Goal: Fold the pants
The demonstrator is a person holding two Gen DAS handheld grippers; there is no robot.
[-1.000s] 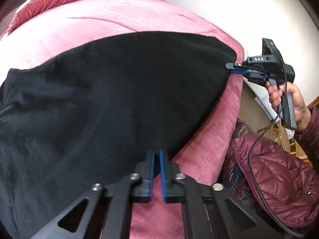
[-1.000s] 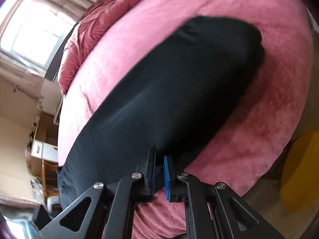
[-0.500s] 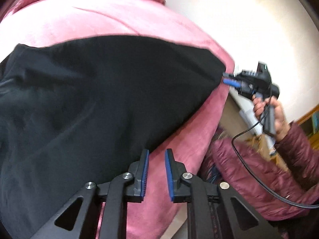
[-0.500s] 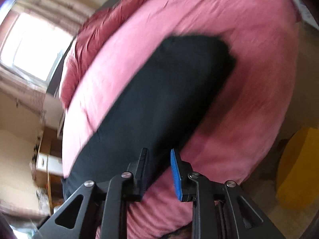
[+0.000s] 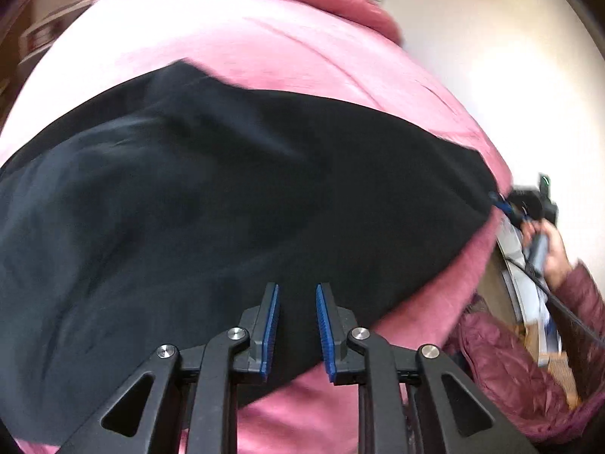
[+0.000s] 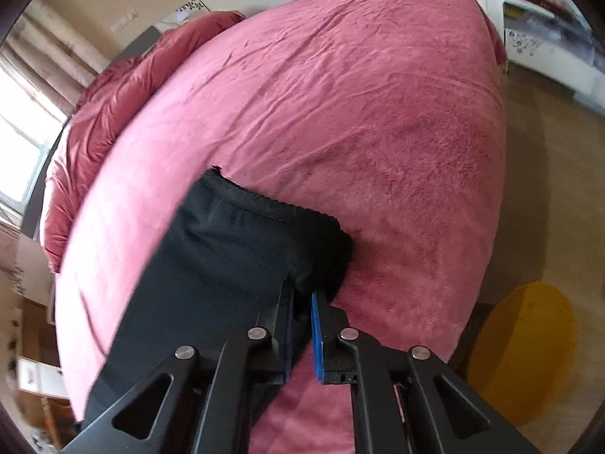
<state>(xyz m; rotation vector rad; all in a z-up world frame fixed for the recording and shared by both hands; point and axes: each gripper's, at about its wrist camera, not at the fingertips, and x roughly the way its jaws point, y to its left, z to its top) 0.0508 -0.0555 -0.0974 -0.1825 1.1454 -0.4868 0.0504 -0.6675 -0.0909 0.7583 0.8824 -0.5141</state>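
Pants (image 5: 211,204), black, lie flat across the pink bedspread (image 5: 264,49), and their long axis is what the next fold turns on. In the left wrist view they stretch from about 9 o'clock, where the fabric runs out of frame, to a corner near 3 o'clock, so the length lies crosswise to the left gripper (image 5: 297,325). That gripper stands at 6 o'clock over the near edge with its blue pads parted a little; cloth shows in the gap, but neither pad appears to press on it.

At the 3 o'clock corner the right gripper (image 5: 501,201) touches the fabric. In its own view the right gripper (image 6: 301,335) has its jaws drawn nearly together with a dark fold of cloth pinched between the pads, while the gathered waistband (image 6: 272,204) lies toward 12 o'clock, just beyond the fingertips.

My judgement: the right hand (image 5: 554,253) is at the waist end and already has a grip, so it is better placed to carry that end along the length. The left must first close on the near edge.
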